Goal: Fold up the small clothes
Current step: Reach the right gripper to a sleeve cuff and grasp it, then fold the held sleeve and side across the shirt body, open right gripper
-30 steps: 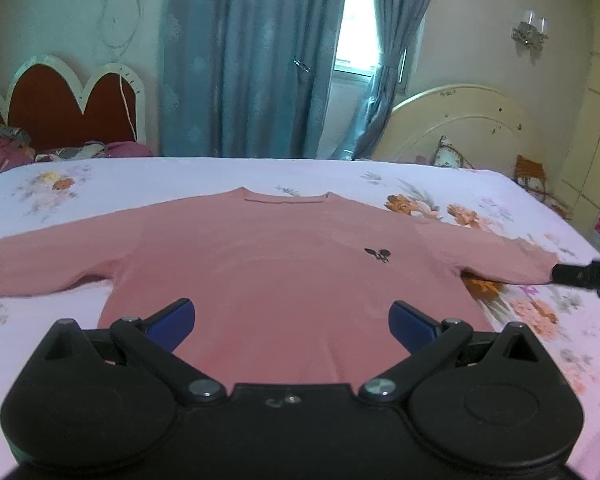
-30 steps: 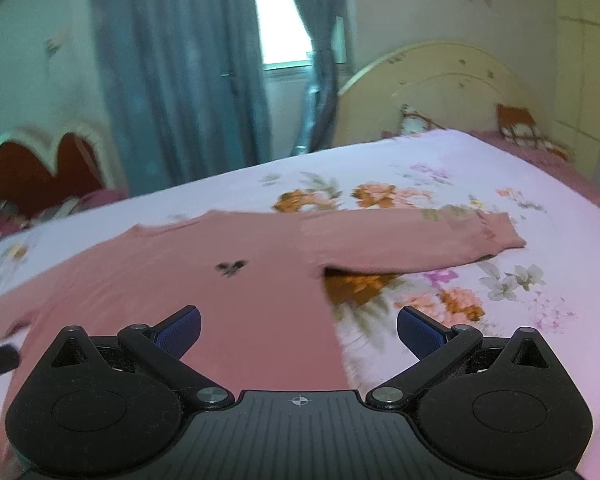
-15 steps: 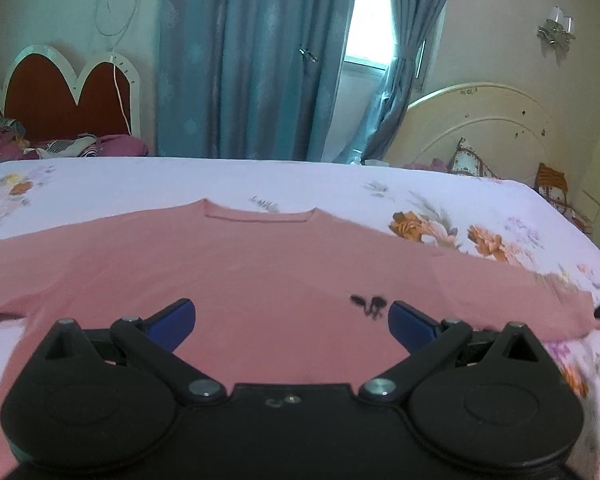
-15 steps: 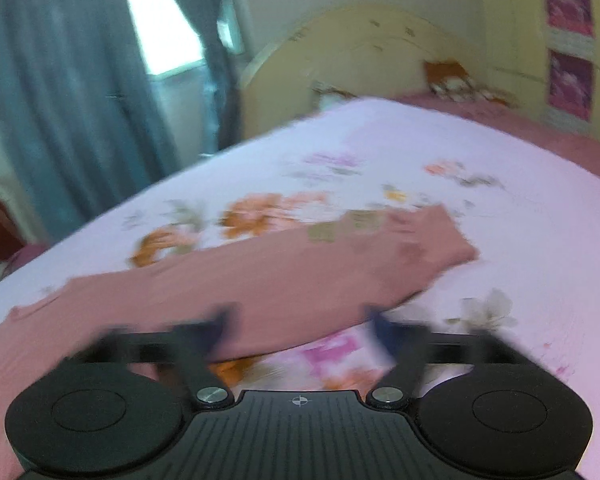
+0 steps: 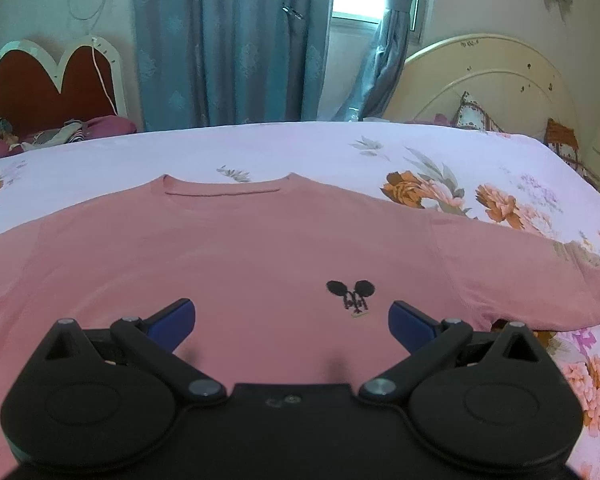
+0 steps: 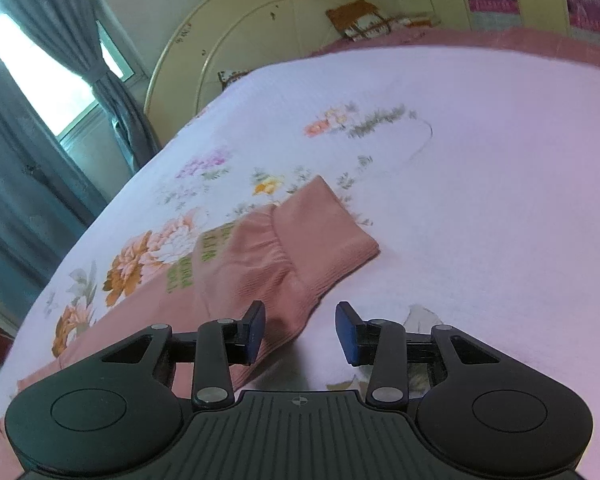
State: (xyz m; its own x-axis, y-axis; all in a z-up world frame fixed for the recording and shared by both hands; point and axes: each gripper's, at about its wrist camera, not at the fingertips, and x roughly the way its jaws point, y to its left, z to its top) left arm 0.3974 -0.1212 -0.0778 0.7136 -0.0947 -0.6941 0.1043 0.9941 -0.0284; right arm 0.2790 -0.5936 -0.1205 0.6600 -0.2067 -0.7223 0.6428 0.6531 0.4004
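While the pink shirt (image 5: 236,264) lies face up and spread flat on the floral bed sheet (image 5: 300,152), we take it that no fold has been made yet. Its collar points toward the blue curtains (image 5: 228,40), and both sleeves reach out sideways from the body, a layout that leaves each sleeve free to be picked up on its own.

Our left gripper (image 5: 292,320) hovers over the shirt's lower chest, just beside the small black motif (image 5: 350,294); its jaws stand wide apart with nothing between them.

Our right gripper (image 6: 300,330) sits at the shirt's right sleeve cuff (image 6: 320,240). Its jaws are closing, and the near edge of the cuff lies between them, against one pad; the other pad is not yet on the cloth, so we do not count this as a grip. Taking the cuff end probably serves to carry that sleeve inward across the shirt's body.
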